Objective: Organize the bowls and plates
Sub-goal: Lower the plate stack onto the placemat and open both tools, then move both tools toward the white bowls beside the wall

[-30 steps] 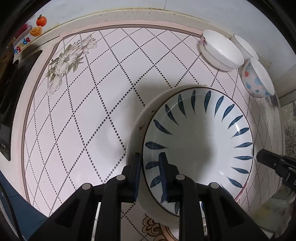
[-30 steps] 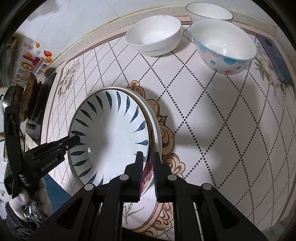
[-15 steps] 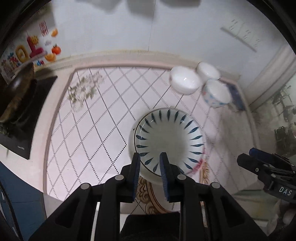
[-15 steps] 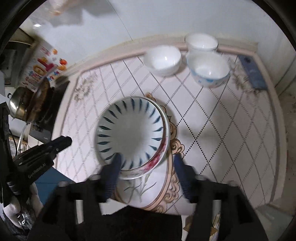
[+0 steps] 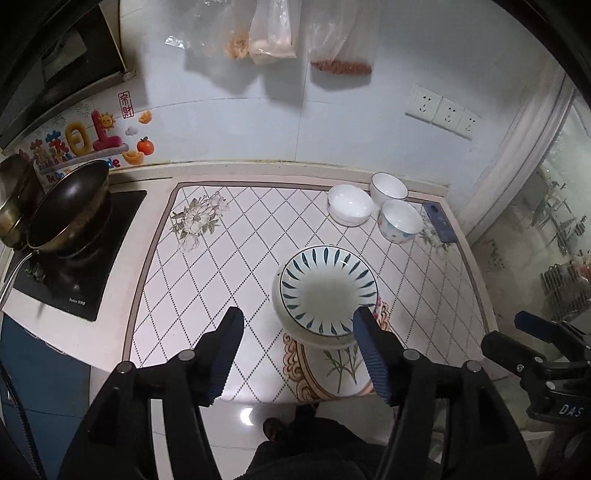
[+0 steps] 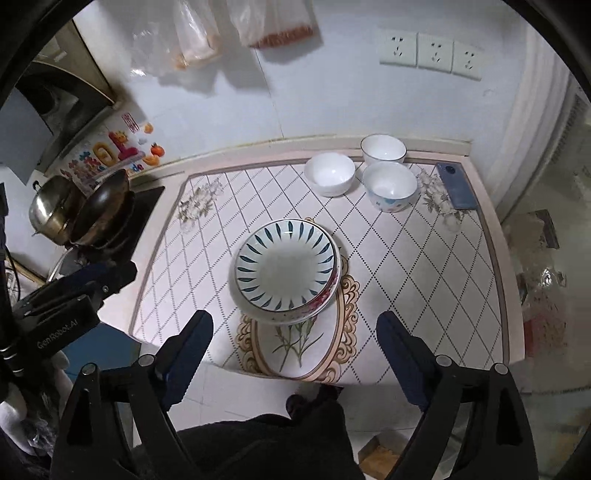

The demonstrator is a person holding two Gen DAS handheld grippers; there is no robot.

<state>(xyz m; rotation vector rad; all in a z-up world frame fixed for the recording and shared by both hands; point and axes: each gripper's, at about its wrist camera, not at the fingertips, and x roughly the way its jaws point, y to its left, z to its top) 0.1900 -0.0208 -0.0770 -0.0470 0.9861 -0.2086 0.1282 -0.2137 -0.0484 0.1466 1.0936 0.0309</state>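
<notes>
A white plate with blue leaf marks (image 5: 328, 291) (image 6: 284, 267) lies stacked on a plate with a red flower rim (image 6: 325, 301) near the counter's front. Three bowls stand at the back right: a plain white one (image 5: 349, 204) (image 6: 330, 178), a taller white one (image 5: 389, 187) (image 6: 383, 149) and one with blue and red spots (image 5: 400, 220) (image 6: 389, 186). My left gripper (image 5: 297, 332) is open and empty, high above the counter's front edge. My right gripper (image 6: 295, 332) is open and empty, also pulled back above the front edge.
A dark wok (image 5: 70, 206) and a steel pot (image 6: 51, 210) sit on the black hob at the left. A blue phone (image 6: 456, 186) lies at the back right corner. Plastic bags (image 5: 273, 33) hang on the wall. The floor shows below the counter's edge.
Both grippers let go of the blue-leaf plate, opened wide and drew back and up from the counter. The plate stays on the stack.
</notes>
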